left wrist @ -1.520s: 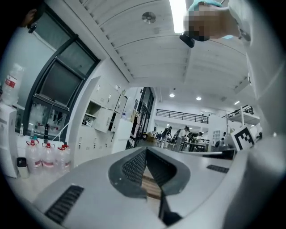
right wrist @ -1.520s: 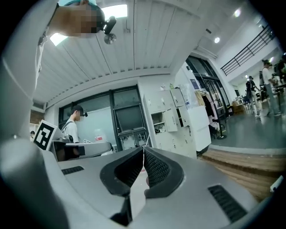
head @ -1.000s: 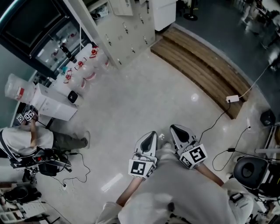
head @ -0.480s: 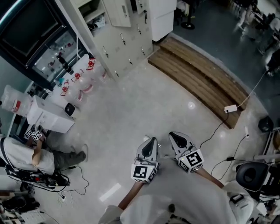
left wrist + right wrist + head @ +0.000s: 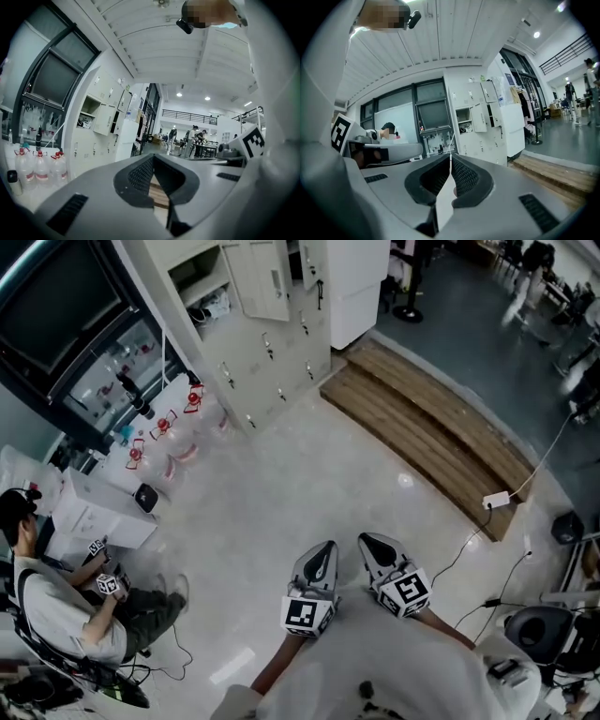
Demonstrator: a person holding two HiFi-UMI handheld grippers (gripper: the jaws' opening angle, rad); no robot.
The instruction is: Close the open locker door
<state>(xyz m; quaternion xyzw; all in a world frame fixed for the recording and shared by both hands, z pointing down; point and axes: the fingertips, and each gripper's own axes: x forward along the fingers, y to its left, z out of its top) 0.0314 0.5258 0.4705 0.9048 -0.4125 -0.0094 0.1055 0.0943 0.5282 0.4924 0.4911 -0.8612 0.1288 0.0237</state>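
Note:
The beige locker bank stands far off at the top of the head view. One upper locker door hangs open beside its open compartment, which has things inside. My left gripper and right gripper are held close to my body over the floor, far from the lockers, both shut and empty. In the left gripper view the open door is left of my left gripper. The right gripper view has the door above and right of my right gripper.
A low wooden platform runs diagonally right of the lockers. Water jugs with red caps and a white box sit left. A person sits at lower left. A cable with a white adapter and a chair are at right.
The head view has tilted up, so more of the lockers and the open door show. The person at left has shifted lower in the picture. Both grippers stay shut near my body.

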